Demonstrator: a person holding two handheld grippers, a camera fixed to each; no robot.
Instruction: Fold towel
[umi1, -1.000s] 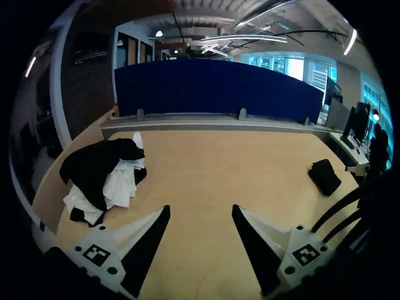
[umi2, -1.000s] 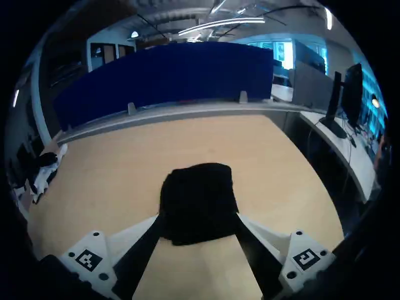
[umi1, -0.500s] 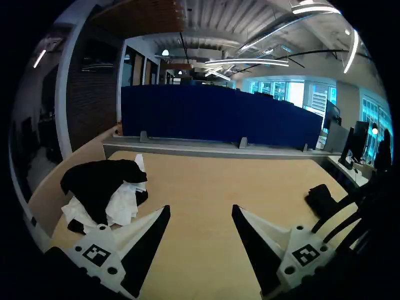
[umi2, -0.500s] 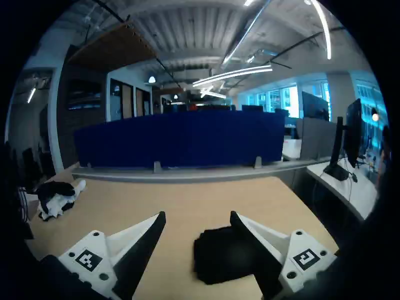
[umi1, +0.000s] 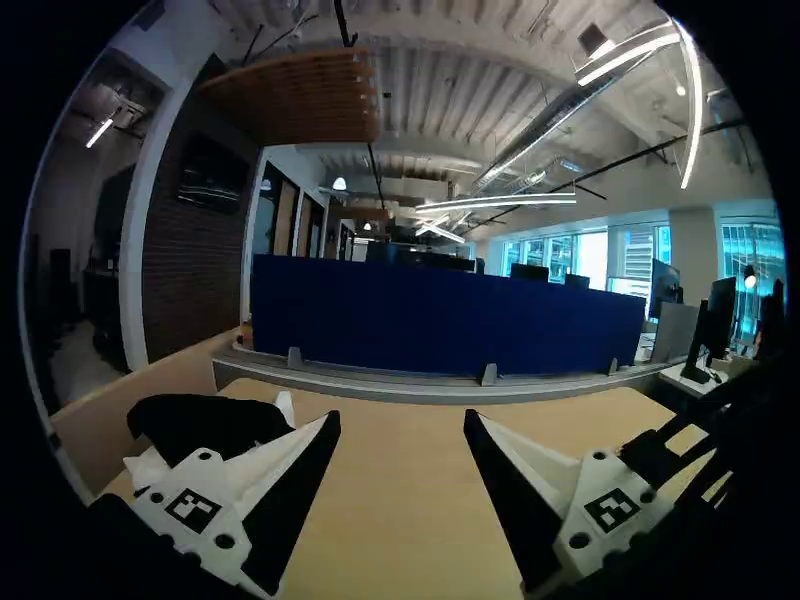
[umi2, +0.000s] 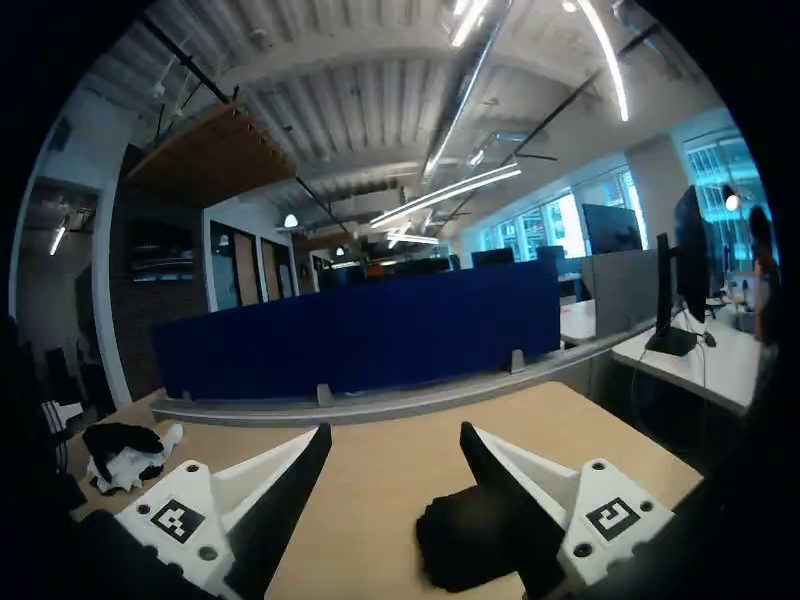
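Left claw (umi1: 401, 415) gapes empty over the desk (umi1: 400, 520), black-and-white cloth pile (umi1: 200, 422) at eight o'clock; right claw (umi2: 394, 427) gapes empty, folded black towel (umi2: 455, 535) at five o'clock.

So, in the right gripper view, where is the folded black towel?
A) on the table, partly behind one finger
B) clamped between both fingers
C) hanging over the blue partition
A: the folded black towel lies on the table, partly hidden by one finger of the open right gripper.

Your folded towel (umi2: 450, 540) lies on the worktop (umi2: 390, 465) at right, the cloth pile (umi2: 125, 452) far left, the partition (umi2: 360, 340) stands behind both.
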